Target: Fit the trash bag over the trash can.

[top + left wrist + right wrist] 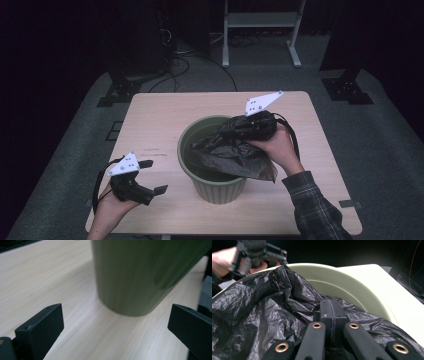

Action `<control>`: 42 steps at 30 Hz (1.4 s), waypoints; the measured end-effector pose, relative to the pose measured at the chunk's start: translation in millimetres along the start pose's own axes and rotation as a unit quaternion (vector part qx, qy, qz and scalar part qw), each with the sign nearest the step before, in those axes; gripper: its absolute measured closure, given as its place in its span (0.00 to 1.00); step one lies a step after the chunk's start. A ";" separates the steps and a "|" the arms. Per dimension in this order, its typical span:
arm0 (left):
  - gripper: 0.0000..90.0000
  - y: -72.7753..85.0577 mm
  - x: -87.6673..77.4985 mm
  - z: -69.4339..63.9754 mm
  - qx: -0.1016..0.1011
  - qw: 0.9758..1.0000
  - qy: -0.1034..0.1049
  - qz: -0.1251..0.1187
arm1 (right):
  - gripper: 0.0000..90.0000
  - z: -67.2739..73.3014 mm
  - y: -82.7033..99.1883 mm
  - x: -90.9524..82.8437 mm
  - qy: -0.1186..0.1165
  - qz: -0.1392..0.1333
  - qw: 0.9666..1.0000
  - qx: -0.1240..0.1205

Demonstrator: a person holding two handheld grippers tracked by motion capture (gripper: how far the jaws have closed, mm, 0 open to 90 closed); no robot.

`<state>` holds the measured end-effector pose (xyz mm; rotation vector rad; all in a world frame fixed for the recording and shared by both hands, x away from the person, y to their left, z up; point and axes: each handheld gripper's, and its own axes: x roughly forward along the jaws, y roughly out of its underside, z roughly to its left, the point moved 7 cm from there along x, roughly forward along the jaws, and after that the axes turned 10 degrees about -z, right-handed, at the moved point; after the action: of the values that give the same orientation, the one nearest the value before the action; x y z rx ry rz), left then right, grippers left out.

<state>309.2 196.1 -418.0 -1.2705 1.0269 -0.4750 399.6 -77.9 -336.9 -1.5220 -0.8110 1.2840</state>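
The crumpled black plastic bag point(235, 155) hides part of the round green plastic bin's point(212, 187) rim and interior; the left gripper view crops the bin's top.

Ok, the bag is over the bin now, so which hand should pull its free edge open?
Probably the left. The left gripper is open, holds nothing and sits beside the green bin; the right gripper is shut on the black bag over the rim.

Bin point(215, 187): pale olive green, plain. Bag point(235, 157): glossy black, crinkled; counter point(160, 115): light wood grain. Sleeve point(315, 205) at 5 o'clock: dark plaid; both grippers black.
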 end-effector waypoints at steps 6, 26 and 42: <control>0.00 -40.9 -1.5 -16.3 0.025 0.999 0.038 -0.017 | 1.00 -0.1 -1.5 0.2 0.001 0.003 1.000 0.000; 0.22 -127.6 54.5 -17.8 0.061 0.994 0.091 -0.027 | 1.00 4.3 -8.9 -0.6 -0.011 -0.003 1.000 -0.006; 0.91 -122.0 100.5 -16.9 0.094 0.994 0.056 0.032 | 0.78 3.6 -11.6 -17.2 -0.005 -0.032 0.999 0.010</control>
<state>373.7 73.5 -340.2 -1.0508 1.0876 -0.5853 393.2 -88.9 -320.2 -1.4622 -0.8444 1.2499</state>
